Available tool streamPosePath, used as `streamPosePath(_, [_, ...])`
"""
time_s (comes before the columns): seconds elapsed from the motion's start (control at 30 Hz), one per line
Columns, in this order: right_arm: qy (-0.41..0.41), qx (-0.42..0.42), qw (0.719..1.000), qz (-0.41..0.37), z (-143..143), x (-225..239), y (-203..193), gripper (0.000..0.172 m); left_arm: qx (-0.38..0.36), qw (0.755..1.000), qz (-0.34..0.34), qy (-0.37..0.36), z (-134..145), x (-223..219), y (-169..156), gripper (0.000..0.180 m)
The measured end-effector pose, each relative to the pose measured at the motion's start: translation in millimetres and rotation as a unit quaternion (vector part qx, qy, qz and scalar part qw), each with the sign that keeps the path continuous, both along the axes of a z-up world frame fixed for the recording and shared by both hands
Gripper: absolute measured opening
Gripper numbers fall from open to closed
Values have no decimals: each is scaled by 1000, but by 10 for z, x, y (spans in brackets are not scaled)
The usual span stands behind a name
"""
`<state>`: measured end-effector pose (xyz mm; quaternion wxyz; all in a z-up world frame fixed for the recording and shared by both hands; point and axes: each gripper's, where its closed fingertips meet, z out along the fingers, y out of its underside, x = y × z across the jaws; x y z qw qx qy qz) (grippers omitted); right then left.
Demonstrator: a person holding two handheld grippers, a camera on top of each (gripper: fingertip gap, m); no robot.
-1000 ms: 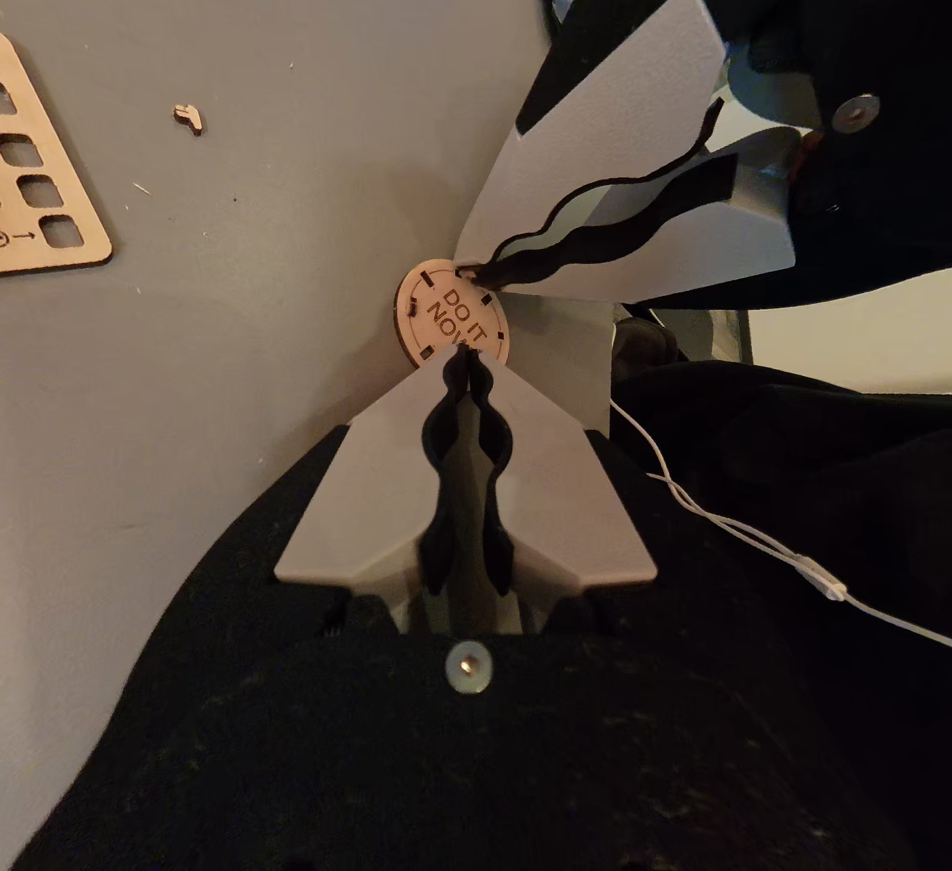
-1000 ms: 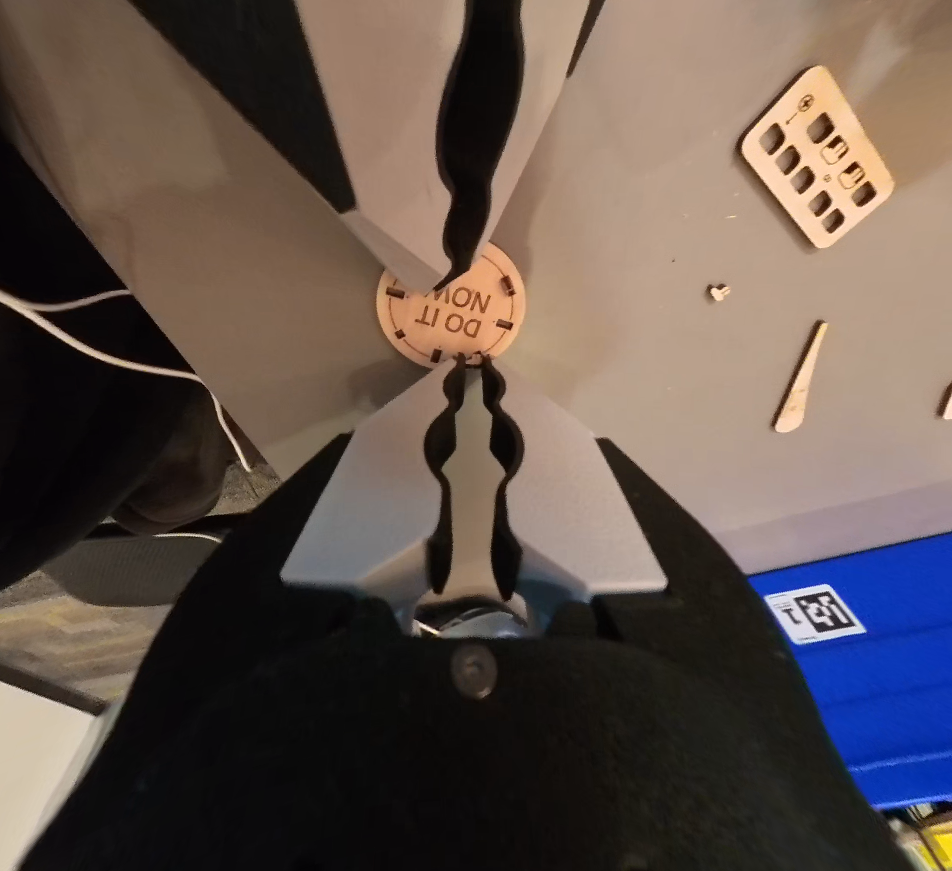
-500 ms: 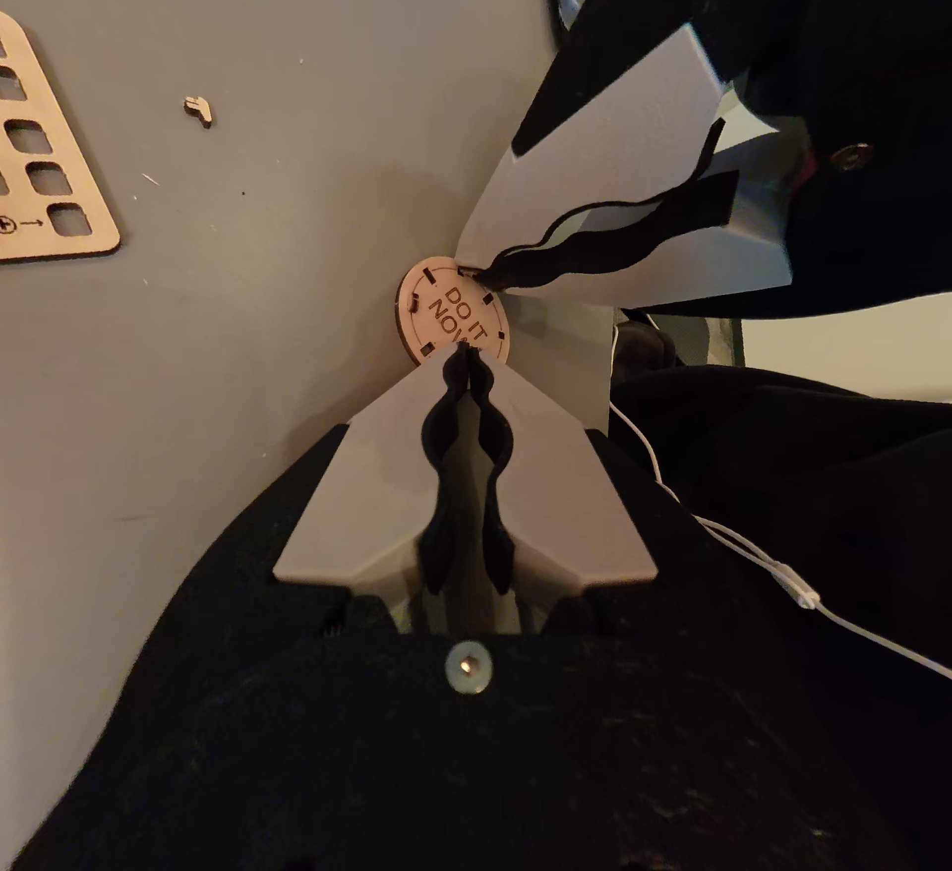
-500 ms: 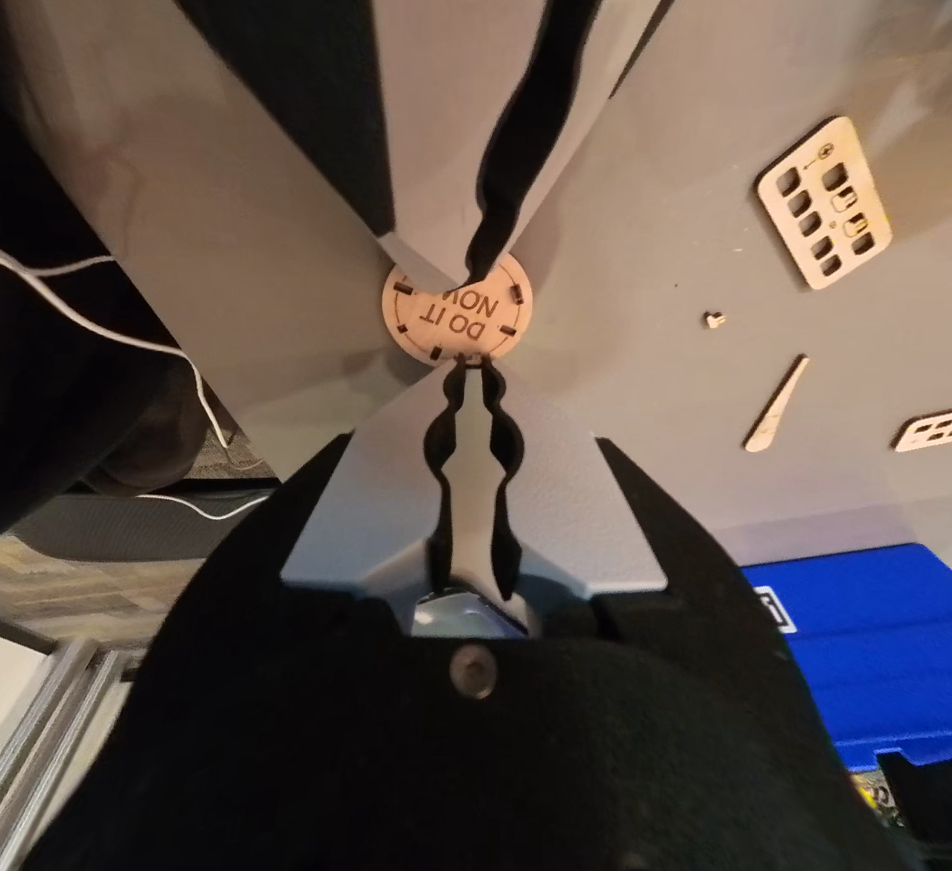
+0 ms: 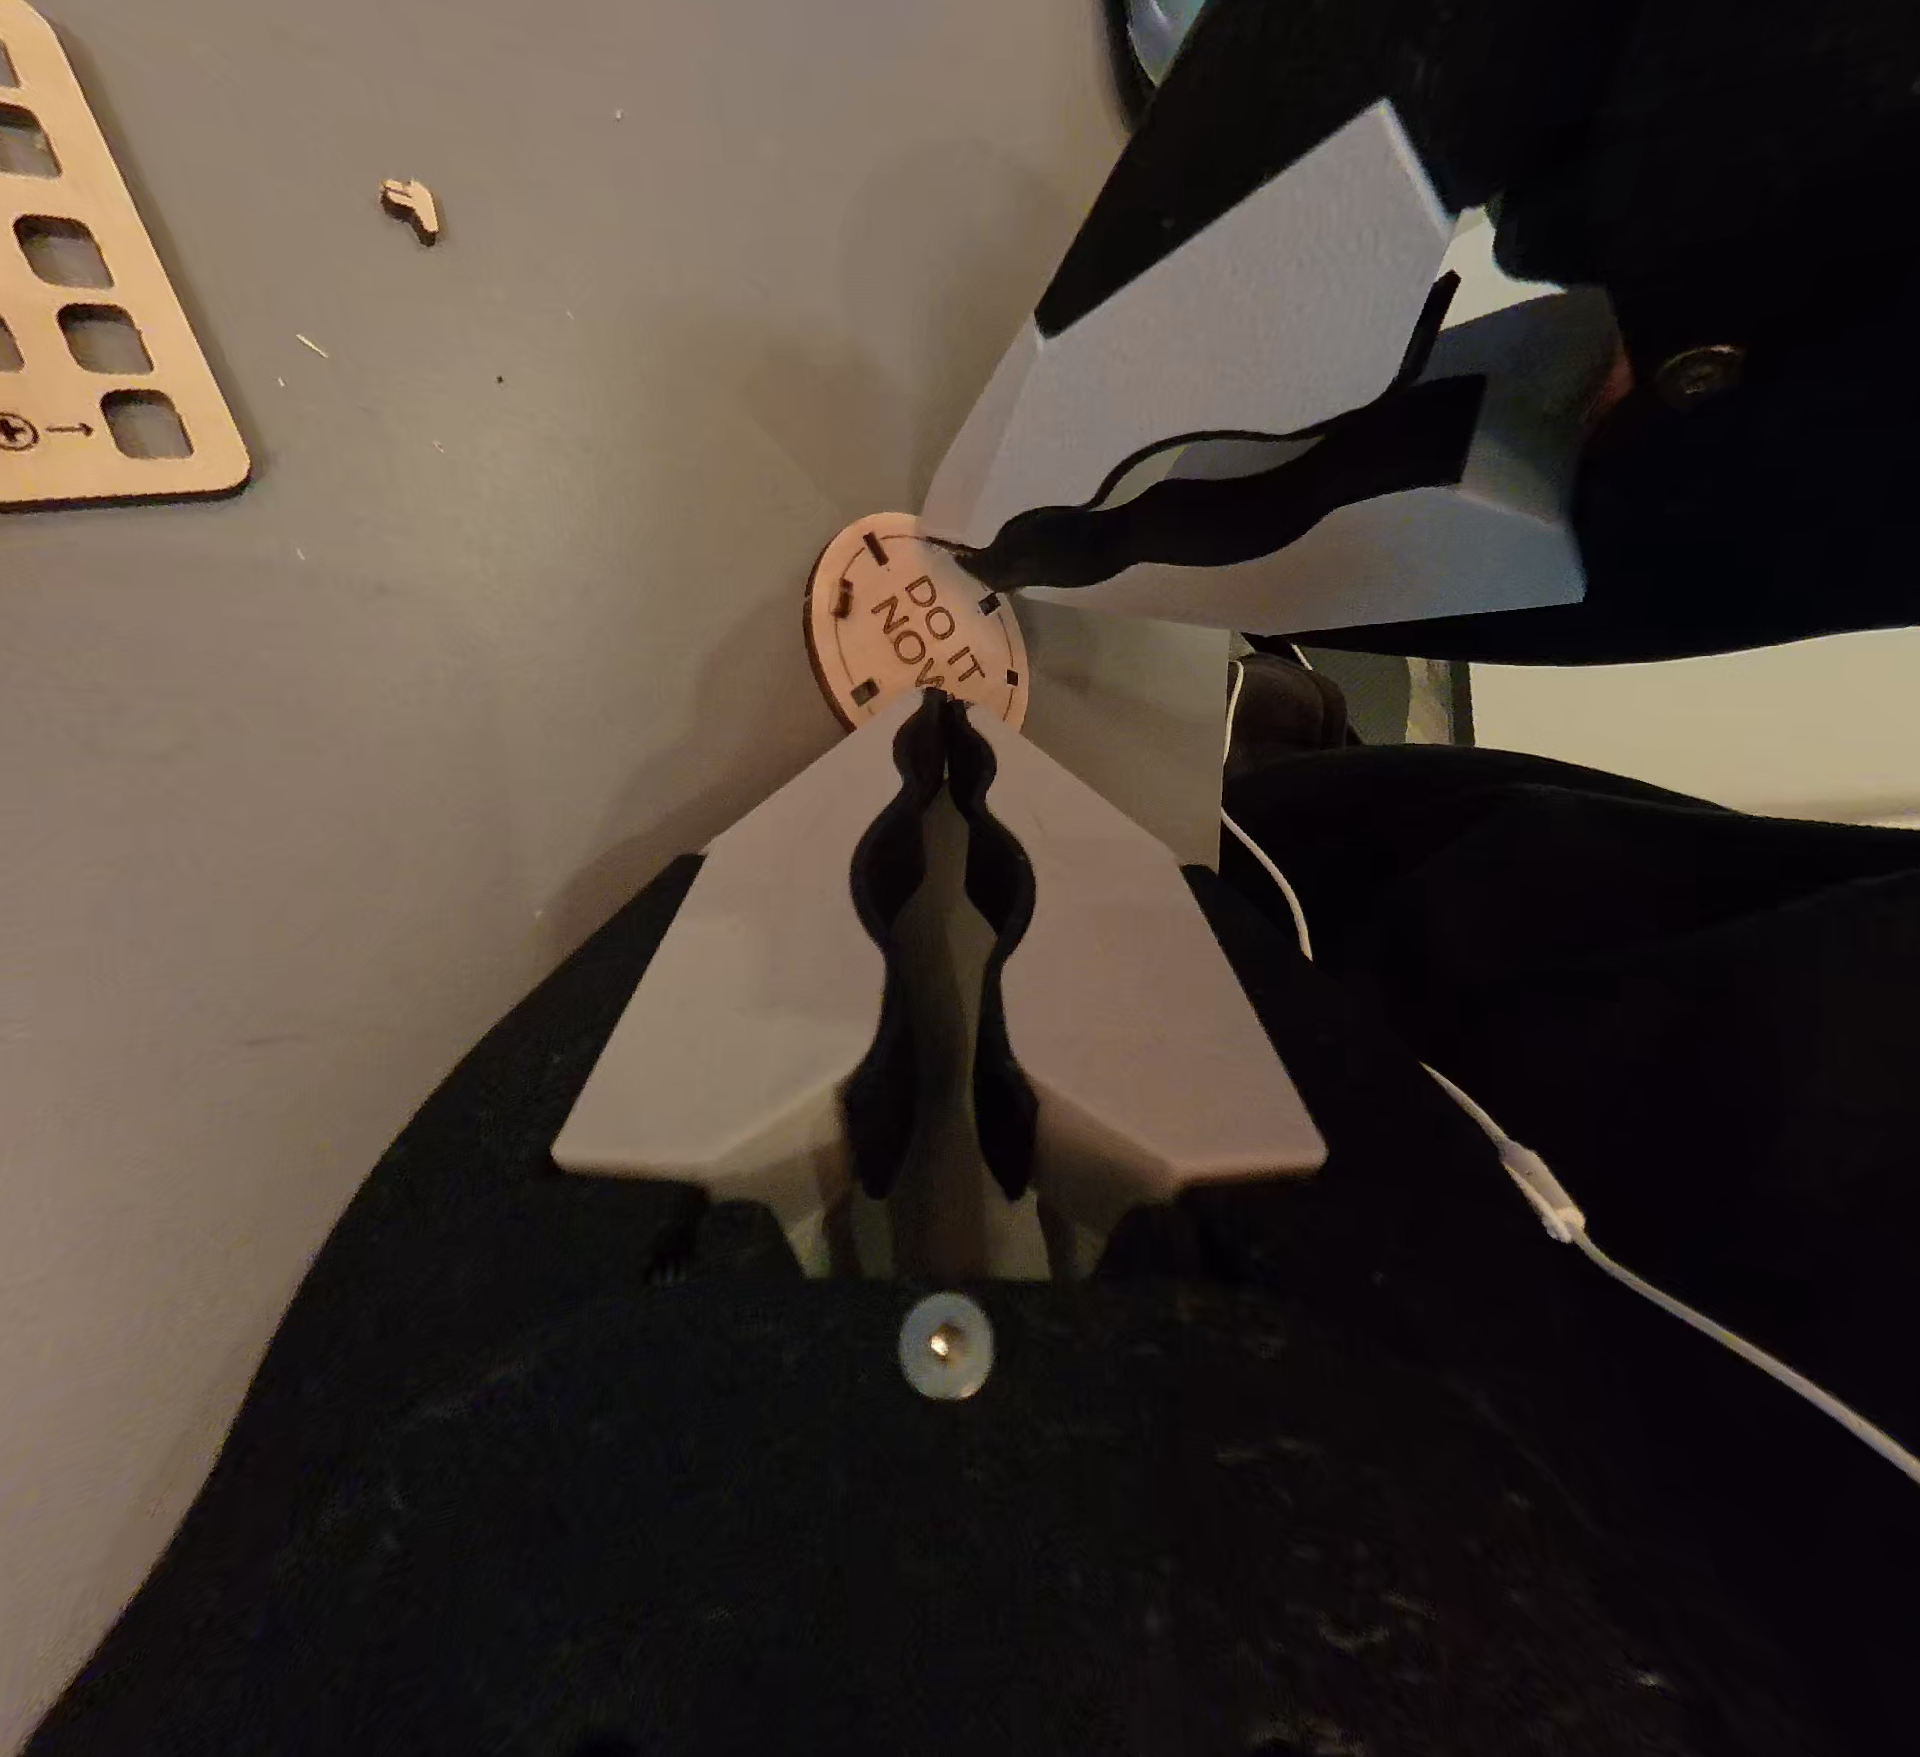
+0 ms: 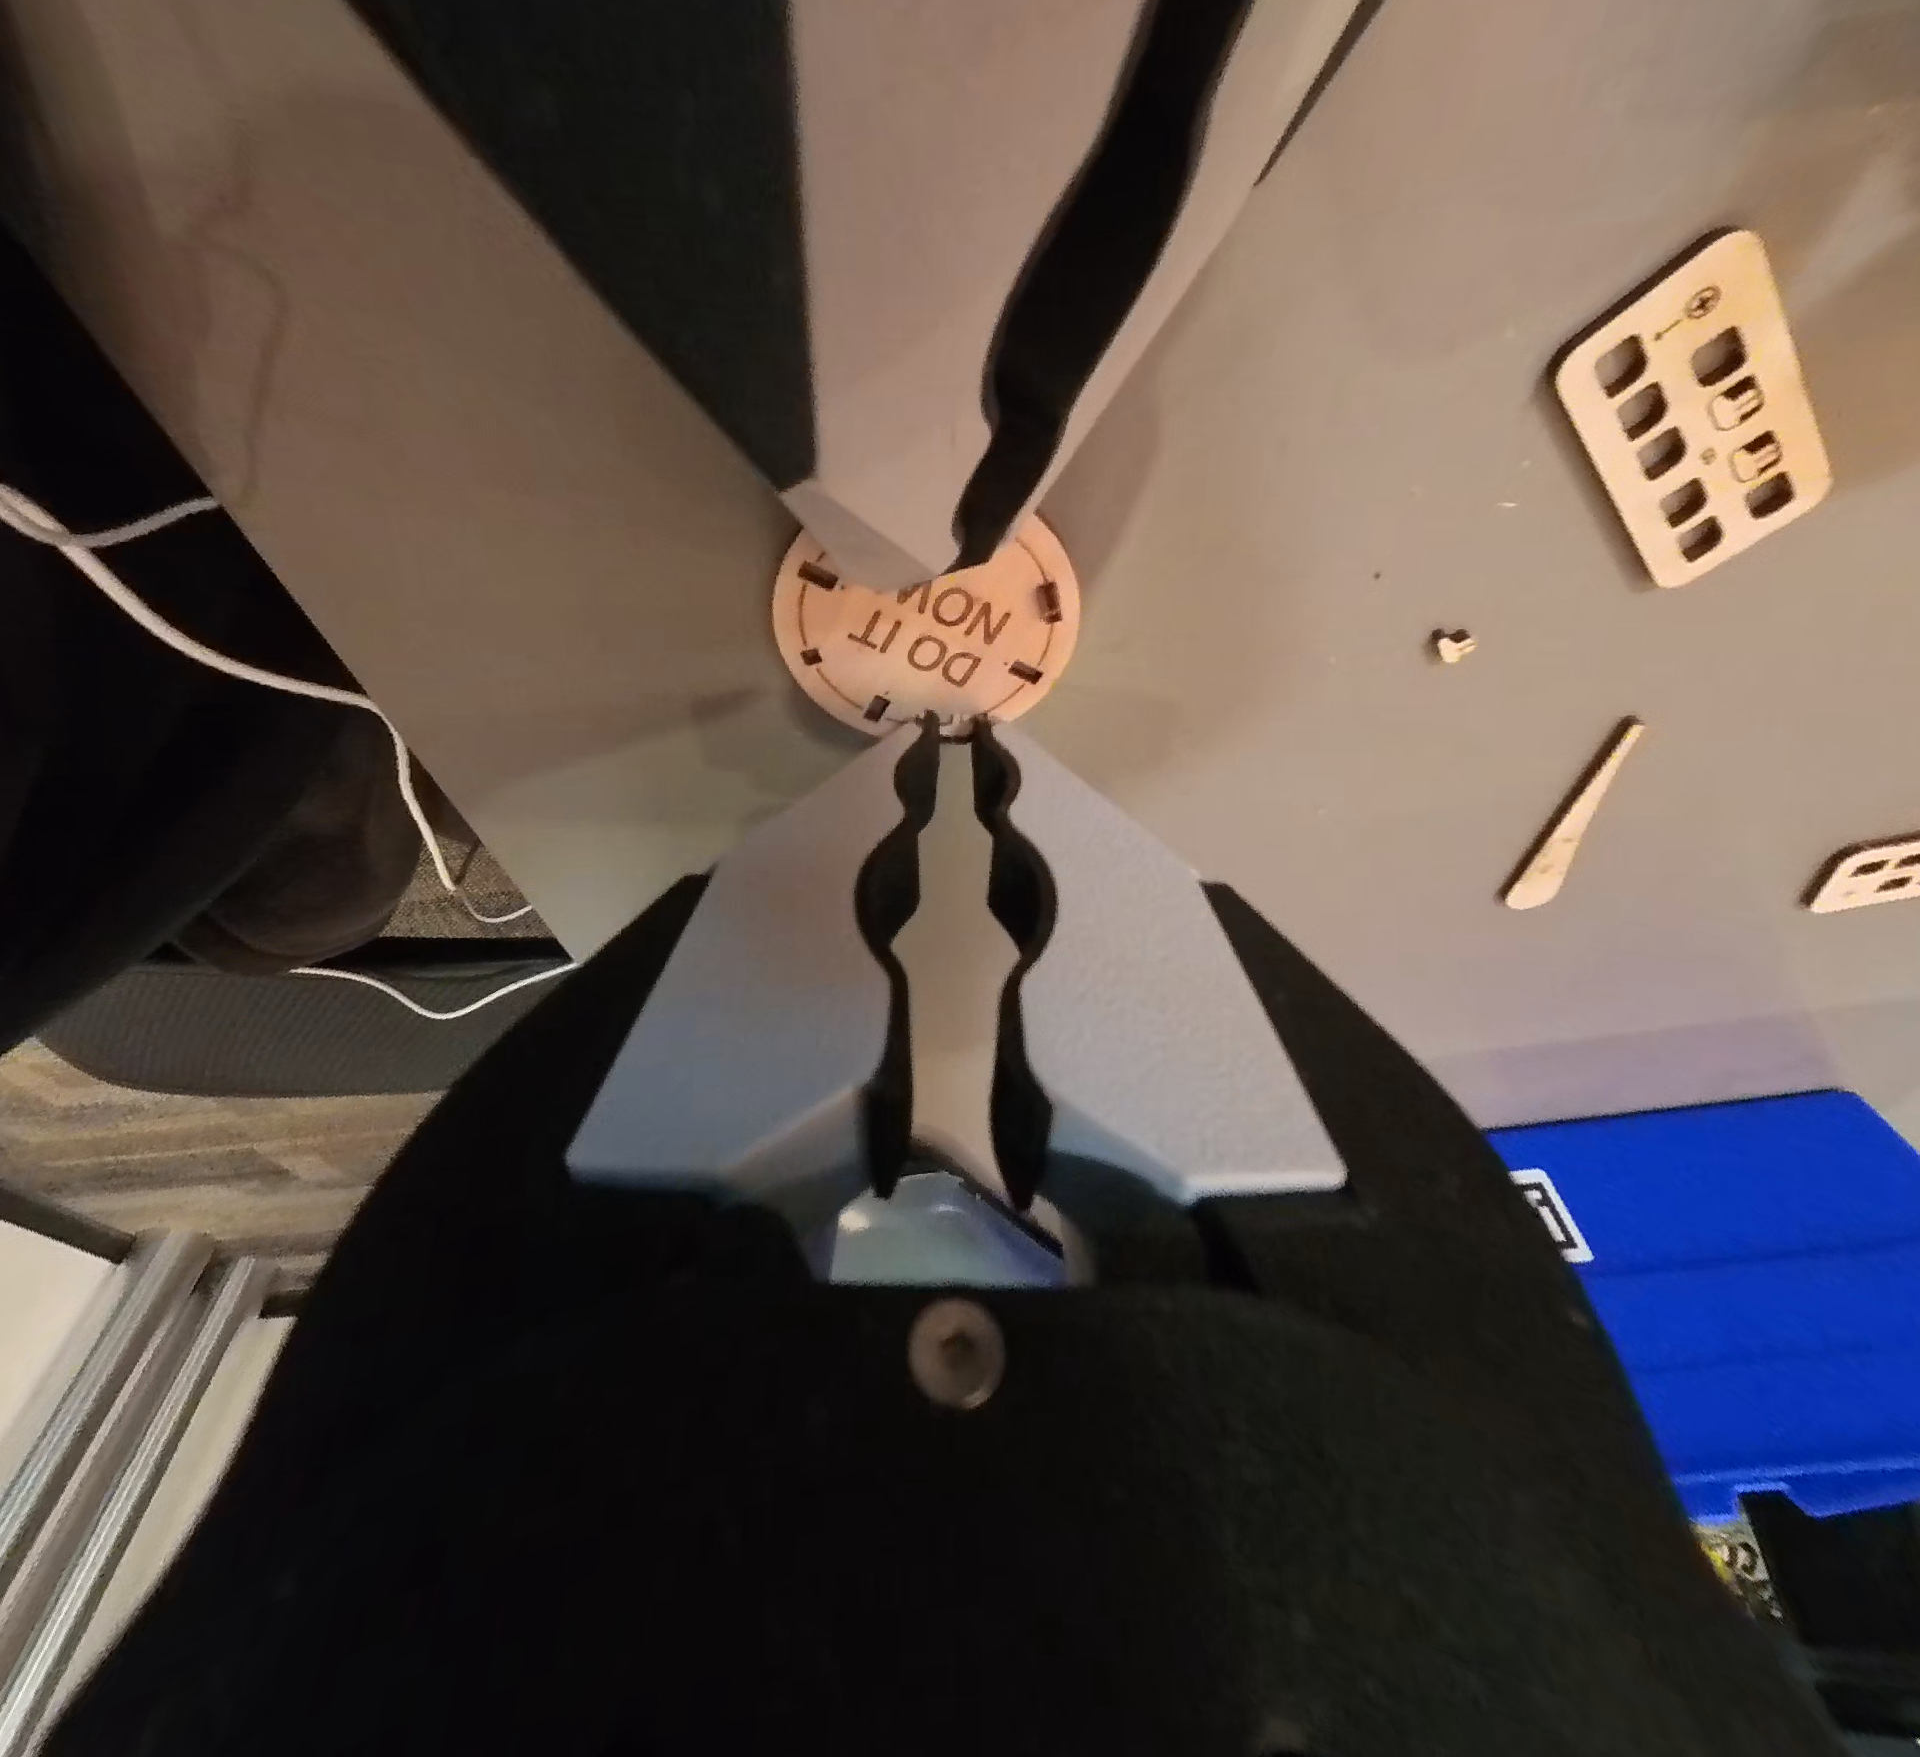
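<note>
— Wooden disc, thin, stiff and likely light, is held above the grey tabletop?
— Yes; left claw pinches one edge, right claw the opposite rim. Edges look the best hold.

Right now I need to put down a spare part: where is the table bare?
Bare grey table lies between the wooden disc and the cut-out board, bar one small chip. Crowded at the disc, where the left gripper and right gripper meet.
</note>
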<state>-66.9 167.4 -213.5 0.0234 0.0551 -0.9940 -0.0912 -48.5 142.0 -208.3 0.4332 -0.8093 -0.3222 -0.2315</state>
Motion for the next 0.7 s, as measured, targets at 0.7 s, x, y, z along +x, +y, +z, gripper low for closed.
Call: streamPosePath(0.7, [-6,18,1000,-2,-3,21,21,5,2,1000,2,-5,1,-2,2,0])
